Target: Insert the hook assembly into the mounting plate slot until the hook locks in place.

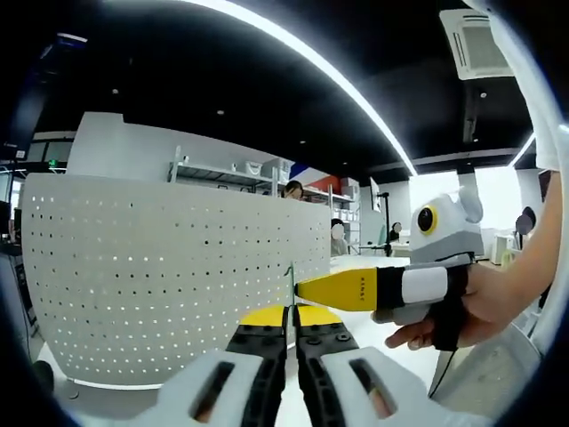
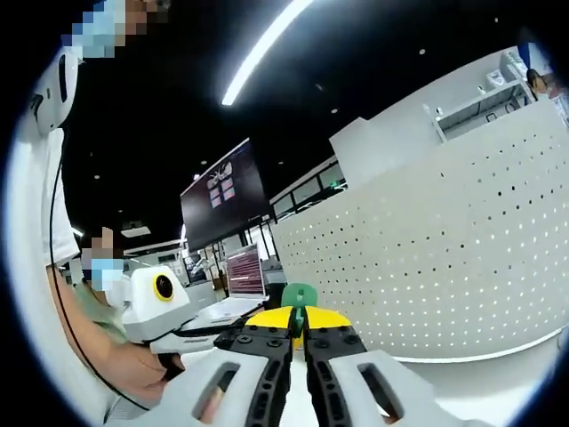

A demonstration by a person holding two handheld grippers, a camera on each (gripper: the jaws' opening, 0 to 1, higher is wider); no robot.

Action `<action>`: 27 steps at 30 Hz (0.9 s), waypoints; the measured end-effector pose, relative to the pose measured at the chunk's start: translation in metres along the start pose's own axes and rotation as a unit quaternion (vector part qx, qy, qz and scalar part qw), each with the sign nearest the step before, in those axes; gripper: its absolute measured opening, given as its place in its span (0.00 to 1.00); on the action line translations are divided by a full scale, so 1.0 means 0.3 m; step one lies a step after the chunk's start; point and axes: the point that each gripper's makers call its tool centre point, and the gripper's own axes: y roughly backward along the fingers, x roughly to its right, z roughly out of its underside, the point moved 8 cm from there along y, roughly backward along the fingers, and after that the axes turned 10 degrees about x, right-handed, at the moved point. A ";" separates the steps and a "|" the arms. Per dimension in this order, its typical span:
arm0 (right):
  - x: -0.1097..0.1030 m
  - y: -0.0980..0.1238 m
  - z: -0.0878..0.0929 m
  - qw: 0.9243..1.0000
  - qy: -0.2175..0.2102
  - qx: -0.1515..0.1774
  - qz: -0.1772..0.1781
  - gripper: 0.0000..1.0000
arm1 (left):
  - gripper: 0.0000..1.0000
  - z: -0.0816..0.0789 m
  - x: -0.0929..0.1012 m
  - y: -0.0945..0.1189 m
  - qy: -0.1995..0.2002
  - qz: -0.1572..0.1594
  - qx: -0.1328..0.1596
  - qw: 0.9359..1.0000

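Item: hook-to-plate insertion, status early.

Landmark: the perforated mounting plate point(image 1: 169, 276), white, curved by the lens, standing upright on the white tabletop point(image 1: 373, 342).

Left gripper point(image 1: 290, 313): in front of the plate's right end; your fingers point(image 1: 264, 318) are together, yellow tips meeting, and a thin green sliver sits at the tip line. Whether that sliver is part of the hook you cannot tell from the left gripper view.

Right gripper point(image 2: 300, 320): to the left of the plate as its own view shows it, fingers point(image 2: 271, 318) closed on a small green piece, taken to be the hook assembly point(image 2: 300, 295), which stands up between the tips. In the left gripper view this same gripper comes in from the right, its yellow tip pointing at the plate's right edge, just beside the other gripper's tips.

Done, as a judgement: the hook appears to be picked up and brought near the plate.

Left: the hook is clear of the plate's face, no slot is engaged, and nothing shows it locked. You have alignment, insertion and locking to do.

Background: shelving point(image 1: 222, 173) behind the plate; a dark monitor point(image 2: 227, 200) left of it.
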 end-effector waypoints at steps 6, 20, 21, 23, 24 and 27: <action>0.002 -0.002 -0.003 1.000 0.004 -0.002 -0.005 0.01 | 0.04 -0.006 -0.006 -0.003 0.004 -0.001 -0.005 1.000; 0.022 0.011 -0.002 1.000 -0.007 -0.005 0.006 0.01 | 0.51 0.042 -0.067 0.023 0.005 -0.013 -0.054 0.998; 0.023 0.011 -0.002 1.000 -0.007 -0.006 0.007 0.01 | 0.56 0.045 -0.072 0.025 0.004 -0.015 -0.055 0.998; 0.022 0.013 0.000 1.000 -0.008 -0.007 0.009 0.01 | 0.65 0.040 -0.087 0.033 -0.013 -0.024 -0.053 0.998; 0.021 0.013 0.000 1.000 -0.004 -0.009 0.011 0.01 | 0.68 0.036 -0.091 0.037 -0.012 -0.025 -0.047 0.999; 0.022 0.016 0.002 1.000 -0.002 -0.011 0.017 0.01 | 0.68 0.028 -0.110 0.048 -0.010 -0.032 -0.043 0.999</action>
